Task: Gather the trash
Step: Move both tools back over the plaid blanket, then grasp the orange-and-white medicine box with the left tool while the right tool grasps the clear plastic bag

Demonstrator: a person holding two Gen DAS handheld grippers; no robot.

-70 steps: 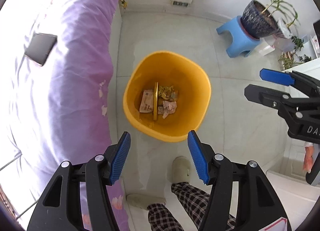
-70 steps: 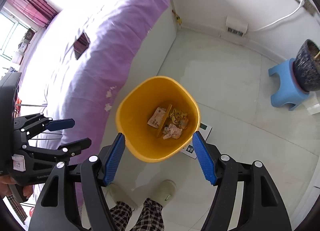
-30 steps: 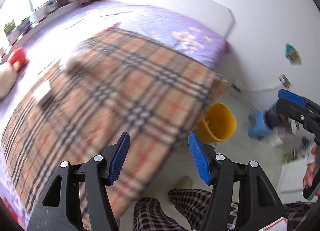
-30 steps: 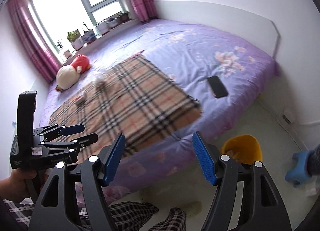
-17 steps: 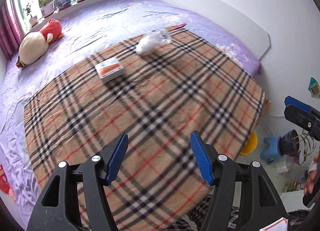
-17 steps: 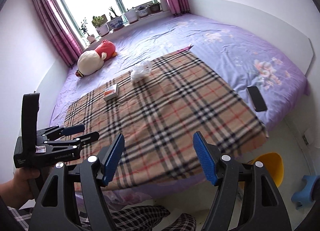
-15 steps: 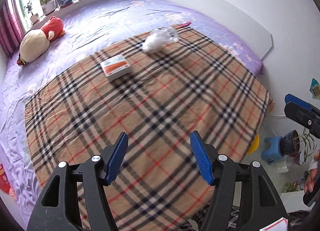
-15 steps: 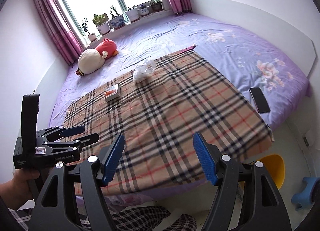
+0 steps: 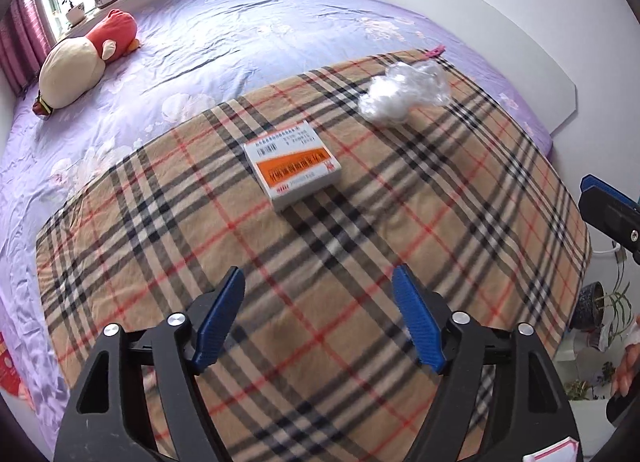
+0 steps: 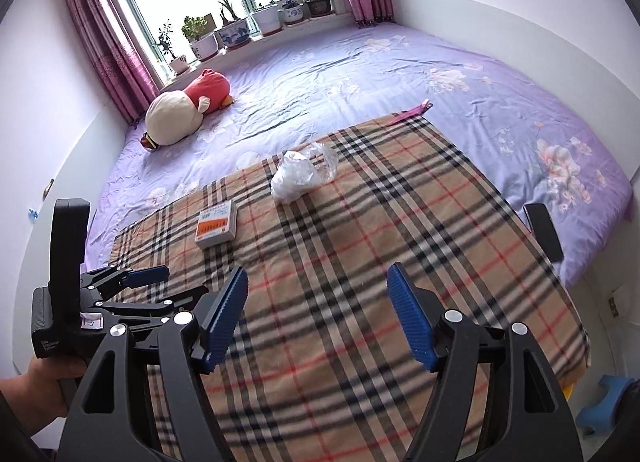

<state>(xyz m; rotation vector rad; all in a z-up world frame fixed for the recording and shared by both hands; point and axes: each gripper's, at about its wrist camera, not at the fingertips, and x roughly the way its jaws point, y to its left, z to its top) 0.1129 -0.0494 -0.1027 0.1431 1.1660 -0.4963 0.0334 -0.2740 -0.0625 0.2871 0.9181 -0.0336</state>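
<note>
Two pieces of trash lie on the plaid blanket (image 9: 320, 262): an orange-and-white box (image 9: 294, 164) at about twelve o'clock from our left gripper (image 9: 318, 316), and a crumpled clear plastic bag (image 9: 404, 92) beyond it at one o'clock, near the blanket's far edge. Both our grippers are spread wide and empty; the right gripper (image 10: 318, 312) hangs over the near part of the blanket, with the bag (image 10: 302, 174) at twelve o'clock and the box (image 10: 216, 228) at eleven. We judge the step in hand to be the reach for the box with the left. To do it well, we should come down with the fingers straddling the box's narrower sides, low enough to catch cardboard and not fabric, since the soft blanket will give under pressure. The bag is light and slippery, so we should pinch its bunched white middle.
</note>
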